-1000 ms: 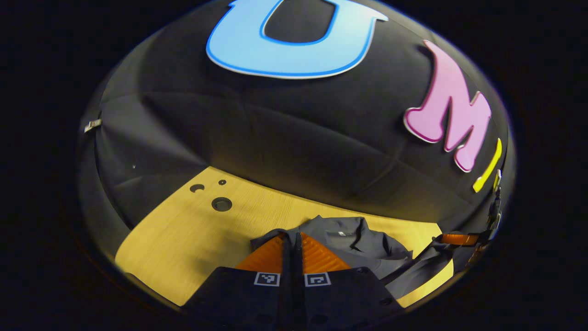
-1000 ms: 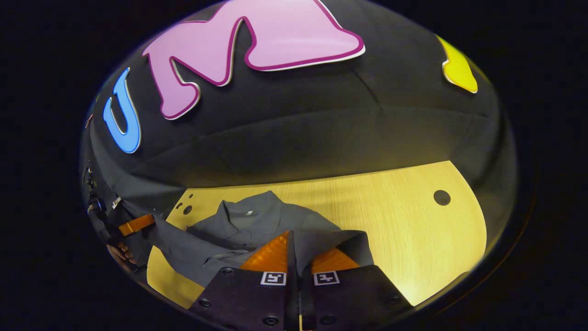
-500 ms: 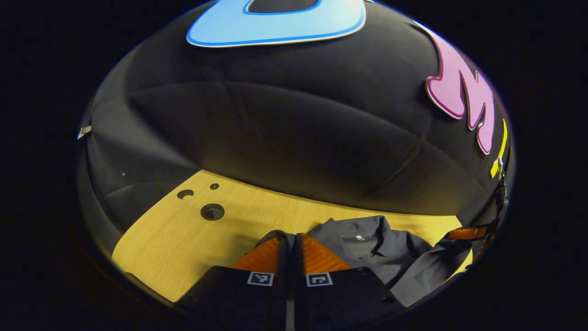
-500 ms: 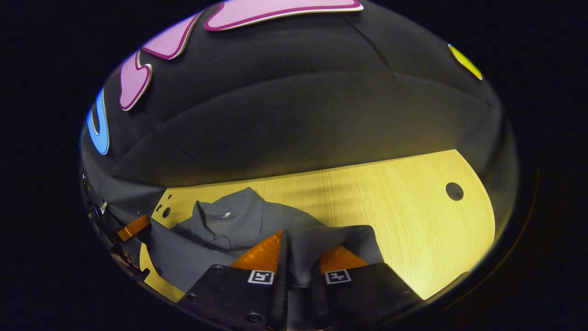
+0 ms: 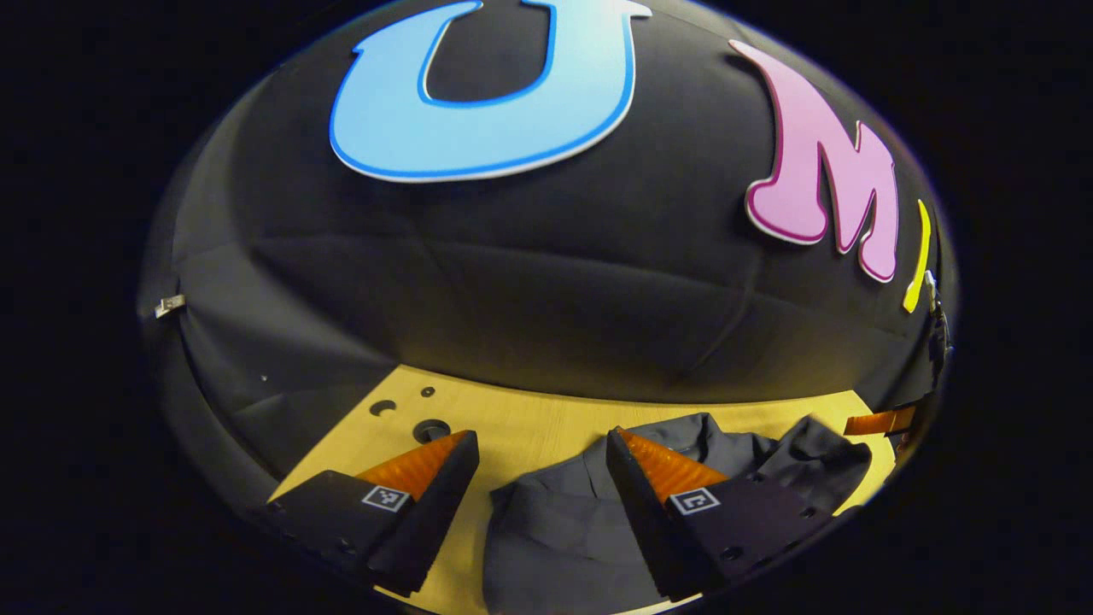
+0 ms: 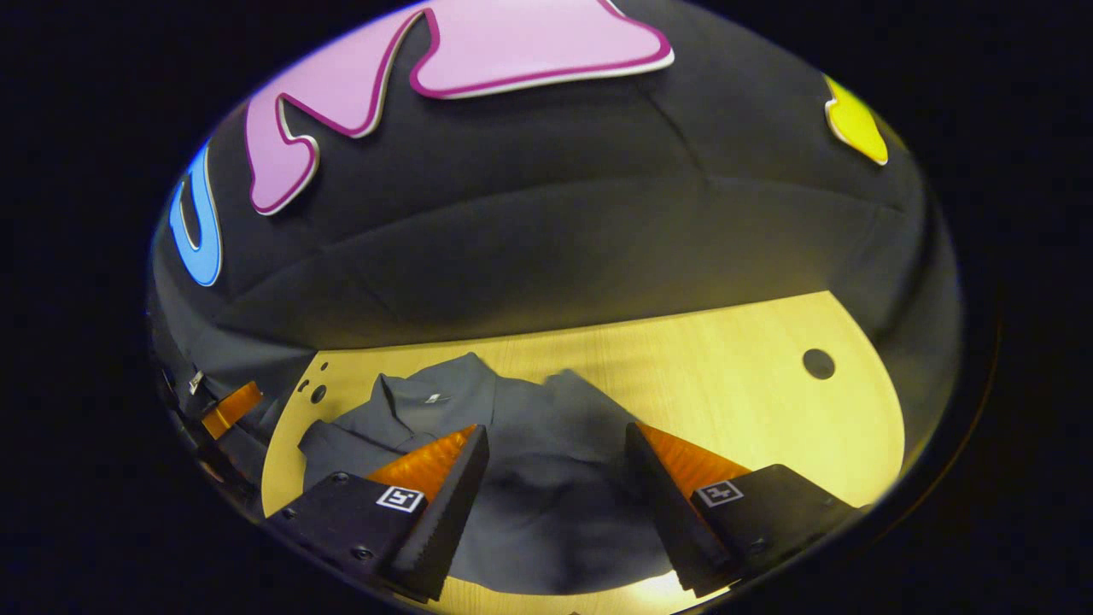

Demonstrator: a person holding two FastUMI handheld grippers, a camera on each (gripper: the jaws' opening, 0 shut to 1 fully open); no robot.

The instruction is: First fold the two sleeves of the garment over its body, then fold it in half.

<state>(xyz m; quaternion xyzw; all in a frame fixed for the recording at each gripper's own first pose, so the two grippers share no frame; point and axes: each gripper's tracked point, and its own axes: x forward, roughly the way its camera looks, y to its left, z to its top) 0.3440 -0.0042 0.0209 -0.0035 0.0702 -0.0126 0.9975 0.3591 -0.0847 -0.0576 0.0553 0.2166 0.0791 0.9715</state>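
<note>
Change since half a second ago: both pairs of fingers, then closed on grey cloth, now stand wide apart, and the cloth has dropped back onto the table.

Item: your left gripper. Fingers spread, nothing between them; it hangs over the near left edge of the garment, its right finger above the cloth and its left finger above bare wood.

Item: your right gripper. Fingers likewise spread and empty, hanging above the garment, with cloth showing in the gap between them.

Item: garment. A dark grey collared shirt, lying rumpled on the table; the collar points toward the far edge (a small pale tag sits inside it). In the left gripper view a lump of gathered fabric rises at its right side.

Item: table. Light wood, with round holes near the far corners.

Item: the other gripper, seen at the margin of each view; you cannot tell its state from there
</note>
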